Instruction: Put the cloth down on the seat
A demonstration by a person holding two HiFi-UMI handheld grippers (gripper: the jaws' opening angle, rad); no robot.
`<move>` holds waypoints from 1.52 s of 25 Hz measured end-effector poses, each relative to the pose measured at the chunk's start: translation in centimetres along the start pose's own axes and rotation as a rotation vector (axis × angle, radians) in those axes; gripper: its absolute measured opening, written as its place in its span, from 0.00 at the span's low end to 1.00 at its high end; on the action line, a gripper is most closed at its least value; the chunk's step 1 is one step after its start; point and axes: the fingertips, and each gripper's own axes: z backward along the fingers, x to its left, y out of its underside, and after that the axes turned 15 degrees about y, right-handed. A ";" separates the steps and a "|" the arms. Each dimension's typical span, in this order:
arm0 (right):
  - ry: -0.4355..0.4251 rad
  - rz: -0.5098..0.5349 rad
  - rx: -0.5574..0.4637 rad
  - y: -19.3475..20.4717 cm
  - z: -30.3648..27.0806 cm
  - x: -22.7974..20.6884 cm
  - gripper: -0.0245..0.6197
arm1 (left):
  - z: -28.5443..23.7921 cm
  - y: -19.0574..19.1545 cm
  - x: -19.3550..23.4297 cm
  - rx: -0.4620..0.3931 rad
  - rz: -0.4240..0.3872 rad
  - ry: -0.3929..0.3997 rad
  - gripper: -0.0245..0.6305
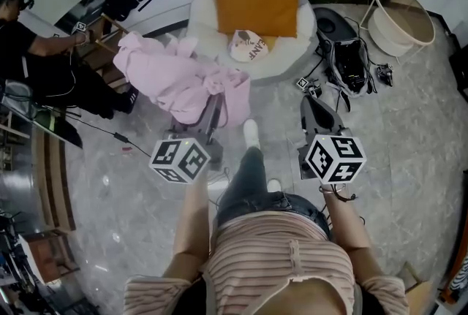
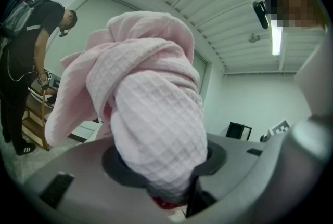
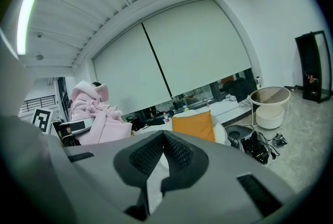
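So the left gripper is clamped on a bunched-up pink waffle-weave cloth. A fat wad of it is pinched between the jaws, and the rest spills out ahead and off to that gripper's left, held up clear of the floor. The right gripper has nothing in it, with its jaws closed together.

What matters, I think, is that the round white upholstered seat sits ahead of the left gripper and a bit to its right, with the cloth's bulk hanging on the opposite side. The left gripper is the one carrying, so I'd guess it needs to swing forward-right. The rectangular orange cushion fills the far part of the seat, leaving the near part open.
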 end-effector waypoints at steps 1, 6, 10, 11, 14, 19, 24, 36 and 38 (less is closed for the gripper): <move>0.001 -0.001 0.002 -0.1 -0.8 0.1 0.05 | -0.6 -0.2 0.7 -0.004 0.001 0.000 0.34; 0.018 0.003 0.036 -1.7 -6.6 0.7 0.05 | -4.5 -1.4 6.0 0.010 0.024 -0.004 0.34; 0.052 0.001 0.065 -3.2 -12.0 1.4 0.05 | -7.9 -2.2 10.9 0.032 0.064 0.001 0.34; 0.056 0.001 0.068 -3.1 -13.1 1.5 0.05 | -8.5 -1.9 12.0 0.036 0.070 0.001 0.34; 0.061 0.013 0.062 -2.6 -16.3 2.2 0.05 | -9.9 -0.9 15.2 0.038 0.080 -0.003 0.34; 0.080 0.024 0.072 -4.8 -22.6 3.5 0.05 | -13.4 -2.1 20.8 0.057 0.110 -0.006 0.34; 0.104 0.028 0.101 -7.0 -27.5 4.9 0.05 | -16.1 -3.7 25.2 0.079 0.147 -0.004 0.34; 0.070 0.115 0.197 -4.5 -35.7 6.8 0.05 | -19.3 -1.2 32.6 0.077 0.218 -0.041 0.34; 0.058 0.126 0.209 -4.0 -37.4 7.0 0.05 | -19.9 -0.4 33.6 0.087 0.224 -0.046 0.34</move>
